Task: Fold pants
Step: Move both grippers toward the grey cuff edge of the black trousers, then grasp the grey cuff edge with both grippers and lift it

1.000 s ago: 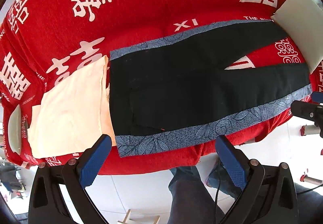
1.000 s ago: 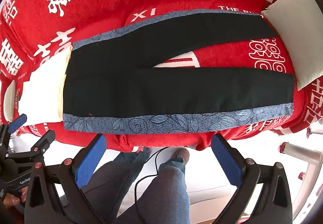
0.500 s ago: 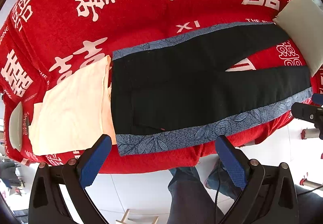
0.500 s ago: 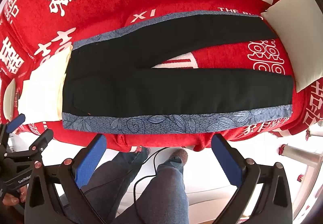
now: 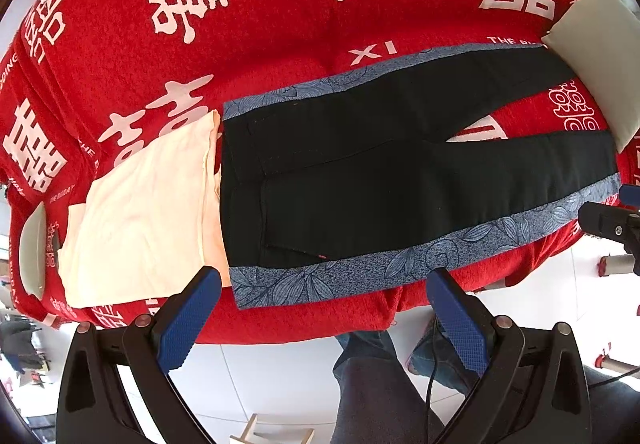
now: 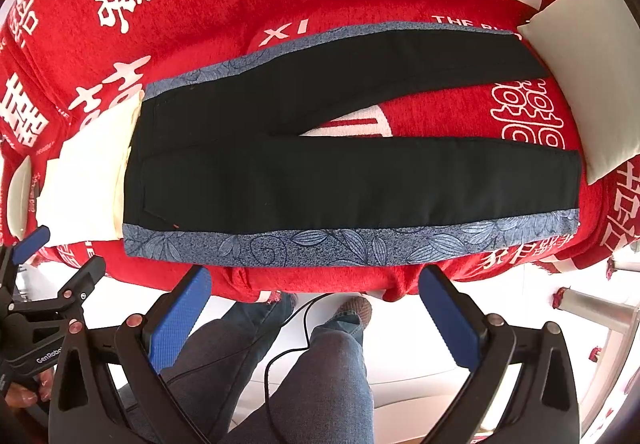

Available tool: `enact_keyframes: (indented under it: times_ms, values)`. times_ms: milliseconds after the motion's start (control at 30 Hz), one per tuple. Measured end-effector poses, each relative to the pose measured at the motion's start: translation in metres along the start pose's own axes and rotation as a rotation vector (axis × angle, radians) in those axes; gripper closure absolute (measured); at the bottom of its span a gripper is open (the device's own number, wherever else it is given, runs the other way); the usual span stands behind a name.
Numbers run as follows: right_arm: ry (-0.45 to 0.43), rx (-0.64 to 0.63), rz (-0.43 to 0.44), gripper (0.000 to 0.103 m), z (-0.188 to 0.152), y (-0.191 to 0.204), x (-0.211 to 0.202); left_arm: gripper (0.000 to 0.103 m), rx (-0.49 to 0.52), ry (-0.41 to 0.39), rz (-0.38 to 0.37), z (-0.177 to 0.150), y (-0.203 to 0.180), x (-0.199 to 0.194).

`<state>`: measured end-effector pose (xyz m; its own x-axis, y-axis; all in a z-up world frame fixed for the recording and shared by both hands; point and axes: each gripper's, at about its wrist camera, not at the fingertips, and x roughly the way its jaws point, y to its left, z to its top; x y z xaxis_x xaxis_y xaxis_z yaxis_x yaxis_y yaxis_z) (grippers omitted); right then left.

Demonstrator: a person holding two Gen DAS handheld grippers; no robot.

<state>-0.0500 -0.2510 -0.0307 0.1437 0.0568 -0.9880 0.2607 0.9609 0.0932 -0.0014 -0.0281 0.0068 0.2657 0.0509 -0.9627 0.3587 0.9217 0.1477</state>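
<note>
Black pants (image 5: 360, 172) with blue leaf-patterned side stripes lie flat on a red cloth-covered surface, waist to the left, legs spread in a V to the right; they also show in the right wrist view (image 6: 320, 168). My left gripper (image 5: 324, 308) is open and empty, hovering just off the near edge below the waist end. My right gripper (image 6: 312, 304) is open and empty, just off the near edge below the near leg's stripe.
A folded cream garment (image 5: 148, 212) lies left of the waist. A pale cushion (image 5: 600, 56) sits beyond the leg cuffs at right. The person's jeans-clad legs (image 6: 320, 364) and a cable are below, over white floor.
Both grippers have crept slightly toward the near edge of the pants. Both stay open. The pants have not moved.
</note>
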Motion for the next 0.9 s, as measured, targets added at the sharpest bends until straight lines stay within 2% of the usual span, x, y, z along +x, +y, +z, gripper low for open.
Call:
enact_keyframes:
  times_ms: [200, 400, 600, 767, 900]
  values:
    - [0.002, 0.026, 0.020, 0.000, 0.006, -0.010, -0.004, 0.000, -0.048, 0.004, 0.006, 0.003, 0.004, -0.002]
    - [-0.022, -0.002, 0.025, 0.000, 0.007, -0.021, -0.016, 0.000, -0.123, -0.009, 0.016, 0.001, 0.003, -0.010]
    - [-0.004, -0.026, 0.020, 0.000, -0.007, -0.035, -0.016, 0.000, -0.154, -0.003, 0.014, -0.011, -0.012, -0.012]
    - [0.025, 0.012, 0.012, 0.000, -0.023, -0.050, -0.007, 0.000, -0.154, 0.033, 0.000, -0.017, -0.022, -0.002]
    - [0.029, 0.028, 0.001, 0.000, -0.030, -0.053, -0.001, 0.000, -0.154, 0.032, -0.015, -0.018, -0.021, 0.003]
